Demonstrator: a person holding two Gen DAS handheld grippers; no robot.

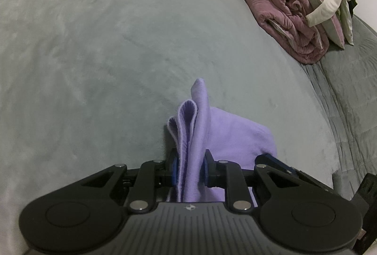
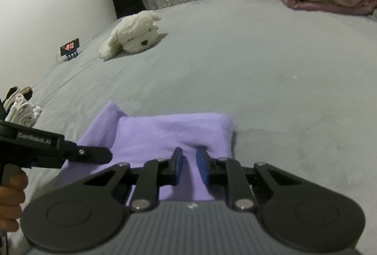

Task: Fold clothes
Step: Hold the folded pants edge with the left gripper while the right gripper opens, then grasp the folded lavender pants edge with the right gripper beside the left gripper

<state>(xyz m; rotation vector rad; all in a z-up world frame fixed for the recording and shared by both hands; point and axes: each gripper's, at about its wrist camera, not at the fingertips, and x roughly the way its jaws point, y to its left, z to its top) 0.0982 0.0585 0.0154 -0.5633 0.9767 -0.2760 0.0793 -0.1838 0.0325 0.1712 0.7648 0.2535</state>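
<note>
The left gripper (image 1: pixel 189 167) has its fingers (image 1: pixel 174 166) clamped on a bunched, layered hem of the lilac knit garment (image 1: pixel 226 134), which rises in folds between the blue pads. The right gripper (image 2: pixel 188 161) has its fingers (image 2: pixel 202 166) nearly closed over a low ridge of the same cloth; whether they actually pinch it I cannot tell. The garment lies part-folded on the grey plush bed (image 2: pixel 271 71), well short of the white plush dog (image 2: pixel 134 36). It looks light, limp and clingy: it should be held at doubled edges or corners, not mid-panel, or layers may slip apart.
</note>
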